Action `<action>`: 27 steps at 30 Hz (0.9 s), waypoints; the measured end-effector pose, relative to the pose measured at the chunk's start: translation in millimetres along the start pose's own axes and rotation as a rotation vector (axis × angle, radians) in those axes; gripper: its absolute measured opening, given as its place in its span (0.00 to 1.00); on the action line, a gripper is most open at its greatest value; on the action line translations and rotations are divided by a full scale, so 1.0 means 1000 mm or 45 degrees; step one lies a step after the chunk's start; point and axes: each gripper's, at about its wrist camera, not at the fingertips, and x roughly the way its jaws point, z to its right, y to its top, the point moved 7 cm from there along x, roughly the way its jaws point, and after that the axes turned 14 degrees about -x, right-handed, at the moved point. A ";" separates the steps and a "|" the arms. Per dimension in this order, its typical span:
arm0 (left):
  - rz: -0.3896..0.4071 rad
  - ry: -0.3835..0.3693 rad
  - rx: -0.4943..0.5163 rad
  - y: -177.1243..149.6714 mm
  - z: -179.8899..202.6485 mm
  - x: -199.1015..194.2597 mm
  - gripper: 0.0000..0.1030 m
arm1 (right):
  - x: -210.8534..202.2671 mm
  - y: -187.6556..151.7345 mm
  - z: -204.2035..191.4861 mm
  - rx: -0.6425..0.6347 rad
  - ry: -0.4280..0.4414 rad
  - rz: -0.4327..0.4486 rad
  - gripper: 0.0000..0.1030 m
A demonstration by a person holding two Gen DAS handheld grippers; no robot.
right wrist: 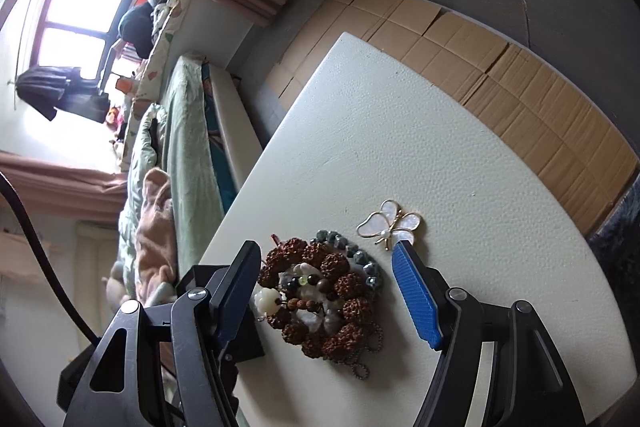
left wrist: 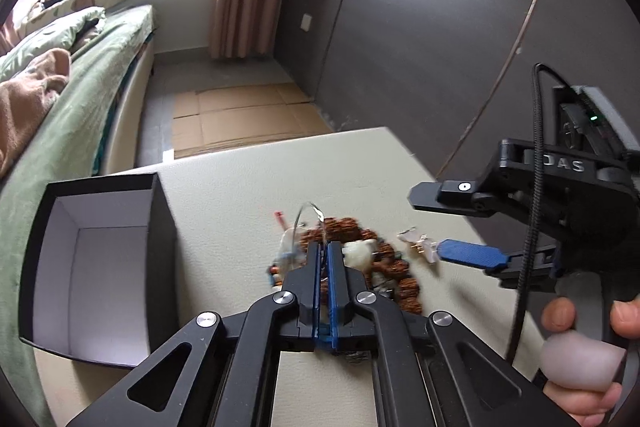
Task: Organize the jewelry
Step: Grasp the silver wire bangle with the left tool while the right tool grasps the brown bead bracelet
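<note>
A pile of jewelry [right wrist: 324, 303] lies on the white table [right wrist: 400, 131]: brown rough-bead bracelets, dark green beads, a white carved bead and a ball chain. A pearly butterfly brooch [right wrist: 390, 223] lies beside it. My left gripper [left wrist: 323, 251] is shut over the pile [left wrist: 360, 251], seemingly pinching a thin silvery wire loop [left wrist: 306, 213] that sticks up. My right gripper [right wrist: 324, 259] is open, its fingers straddling the pile, the blue pad [right wrist: 416, 299] touching the brooch. The right gripper also shows in the left wrist view [left wrist: 440, 223], the brooch [left wrist: 418, 241] at its lower fingertip.
An open black box [left wrist: 100, 267] with a white inside stands on the table left of the pile. A bed with green bedding [left wrist: 60, 107] is to the left. Flattened cardboard [left wrist: 240, 119] covers the floor beyond the table's far edge.
</note>
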 end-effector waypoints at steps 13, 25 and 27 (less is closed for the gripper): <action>-0.009 0.014 -0.178 0.014 -0.033 -0.002 0.01 | 0.008 -0.004 -0.008 -0.078 -0.067 -0.038 0.62; 0.080 -0.015 -0.192 0.015 -0.035 -0.040 0.01 | 0.009 -0.032 0.003 -0.155 -0.191 -0.128 0.36; 0.085 -0.015 -0.189 0.013 -0.036 -0.045 0.01 | 0.013 -0.037 0.001 -0.175 -0.207 -0.151 0.36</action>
